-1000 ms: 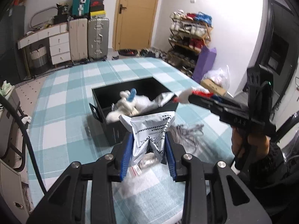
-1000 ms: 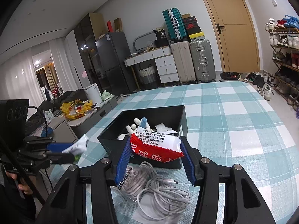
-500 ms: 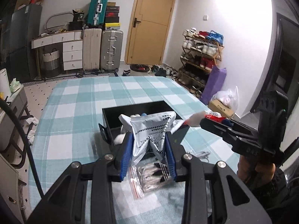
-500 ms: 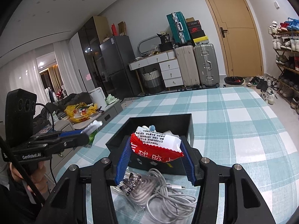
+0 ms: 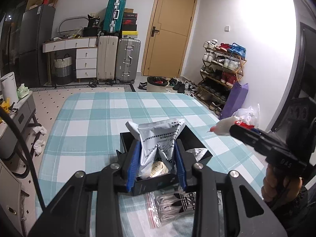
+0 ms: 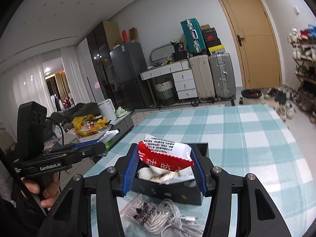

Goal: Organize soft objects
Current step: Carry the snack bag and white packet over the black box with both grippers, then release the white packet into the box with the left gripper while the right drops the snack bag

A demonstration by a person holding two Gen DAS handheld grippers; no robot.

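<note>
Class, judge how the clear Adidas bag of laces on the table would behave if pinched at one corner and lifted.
The Adidas bag would probably sag, since its thin film already wrinkles. The loose laces inside would likely slide toward the low end. The glossy plastic may slip in the tongs.

Stuff you can't really make out

The box (image 5: 199, 150) is mostly hidden behind the packets, its contents (image 6: 158, 174) just pale lumps; shoe rack (image 6: 304, 55) smeared at the right edge; cable (image 6: 177, 223) cut off below.

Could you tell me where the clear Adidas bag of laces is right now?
In both wrist views, the Adidas bag lies on the checked tablecloth, just in front of the black box, beside white cables.
</note>
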